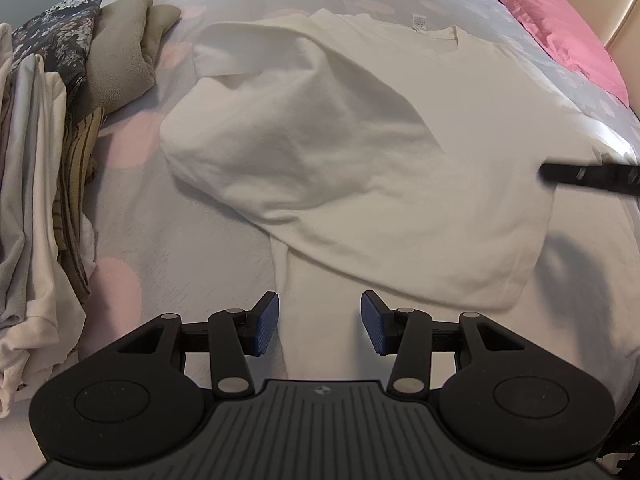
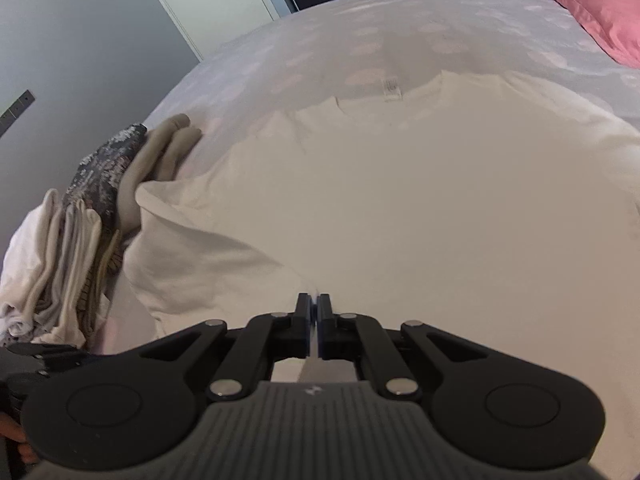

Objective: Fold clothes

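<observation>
Right wrist view shows the right gripper (image 2: 314,312) with its jaws pressed together on a fold of the white T-shirt (image 2: 400,208), which lies spread on the bed (image 2: 320,40) beside a pile of clothes (image 2: 80,232); to fold cleanly I judge it should lift only enough to clear the cloth beneath and carry the edge straight across. Meanwhile the left gripper (image 1: 320,320) hangs half open over the shirt's near edge, holding nothing, and would best pinch that edge so both corners travel together
</observation>
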The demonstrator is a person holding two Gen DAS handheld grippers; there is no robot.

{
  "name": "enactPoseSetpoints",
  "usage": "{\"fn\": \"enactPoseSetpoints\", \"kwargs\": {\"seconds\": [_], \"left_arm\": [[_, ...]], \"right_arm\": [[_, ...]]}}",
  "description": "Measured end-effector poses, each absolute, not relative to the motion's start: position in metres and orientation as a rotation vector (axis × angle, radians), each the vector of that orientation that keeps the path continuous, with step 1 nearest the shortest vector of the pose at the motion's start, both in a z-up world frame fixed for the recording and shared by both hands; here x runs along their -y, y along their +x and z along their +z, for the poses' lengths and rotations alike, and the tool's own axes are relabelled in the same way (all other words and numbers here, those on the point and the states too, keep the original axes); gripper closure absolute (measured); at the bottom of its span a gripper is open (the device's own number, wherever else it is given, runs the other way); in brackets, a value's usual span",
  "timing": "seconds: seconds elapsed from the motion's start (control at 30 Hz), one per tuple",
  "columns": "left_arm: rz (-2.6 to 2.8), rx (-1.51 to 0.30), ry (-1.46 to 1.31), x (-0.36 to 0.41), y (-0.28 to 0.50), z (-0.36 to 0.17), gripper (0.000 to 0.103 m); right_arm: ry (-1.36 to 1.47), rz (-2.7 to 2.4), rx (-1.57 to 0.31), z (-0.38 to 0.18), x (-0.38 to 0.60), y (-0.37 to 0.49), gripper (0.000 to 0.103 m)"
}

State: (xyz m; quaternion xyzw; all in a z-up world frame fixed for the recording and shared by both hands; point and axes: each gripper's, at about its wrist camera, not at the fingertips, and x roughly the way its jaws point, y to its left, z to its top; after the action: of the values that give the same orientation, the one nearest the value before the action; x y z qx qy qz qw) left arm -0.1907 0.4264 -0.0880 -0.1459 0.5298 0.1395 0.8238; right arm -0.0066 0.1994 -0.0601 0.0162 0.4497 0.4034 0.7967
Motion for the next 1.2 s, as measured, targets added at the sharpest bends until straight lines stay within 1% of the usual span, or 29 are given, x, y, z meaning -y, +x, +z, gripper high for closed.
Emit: {"fn": "enactPoseSetpoints", "kwargs": {"seconds": [0.17, 0.33, 0.5, 0.67, 0.9, 0.93, 0.97, 1.03, 1.07, 1.1, 1.17, 1.2], "left_arm": [[0.314, -1.15, -0.291, -0.429, -0.189, -0.094, 0.06], [0.335, -1.141, -0.292, -0.431, -0.189, -0.094, 0.06], [0.324, -1.088, -0.25, -0.431, -0.179, -0.088, 0.06], [0.313, -1.038, -0.158, -0.438, -0.155, -0.083, 0.06], [0.341, -0.948, 0.006, -0.443, -0.112, -0.101, 0.06], [0.351, -0.945, -0.001, -0.448, -0.108, -0.104, 0.064], [0.357, -0.942, -0.016, -0.452, -0.105, -0.106, 0.07], [0.362, -0.937, -0.049, -0.456, -0.103, -0.107, 0.071], [0.366, -0.934, -0.053, -0.457, -0.101, -0.107, 0.074], [0.371, -0.932, -0.054, -0.458, -0.1, -0.108, 0.076], [0.384, -0.933, -0.053, -0.459, -0.099, -0.11, 0.082], [0.386, -0.933, -0.058, -0.46, -0.099, -0.111, 0.084]], "right_arm": [[0.032, 0.88, -0.826, 0.006, -0.2, 0.016, 0.099], [-0.009, 0.794, -0.727, 0.039, -0.18, 0.05, 0.1], [-0.006, 0.669, -0.746, 0.02, -0.154, 0.097, 0.1], [0.035, 0.585, -0.816, -0.012, -0.138, 0.135, 0.1], [0.047, 0.537, -0.864, -0.041, -0.134, 0.161, 0.099], [0.041, 0.533, -0.865, -0.044, -0.134, 0.163, 0.098], [0.035, 0.528, -0.865, -0.048, -0.134, 0.166, 0.094], [0.026, 0.505, -0.875, -0.055, -0.131, 0.17, 0.088], [0.026, 0.493, -0.885, -0.059, -0.128, 0.172, 0.083], [0.025, 0.481, -0.895, -0.063, -0.125, 0.174, 0.075], [0.056, 0.471, -0.949, -0.074, -0.117, 0.176, 0.071], [0.077, 0.468, -0.982, -0.08, -0.113, 0.177, 0.071]]}}
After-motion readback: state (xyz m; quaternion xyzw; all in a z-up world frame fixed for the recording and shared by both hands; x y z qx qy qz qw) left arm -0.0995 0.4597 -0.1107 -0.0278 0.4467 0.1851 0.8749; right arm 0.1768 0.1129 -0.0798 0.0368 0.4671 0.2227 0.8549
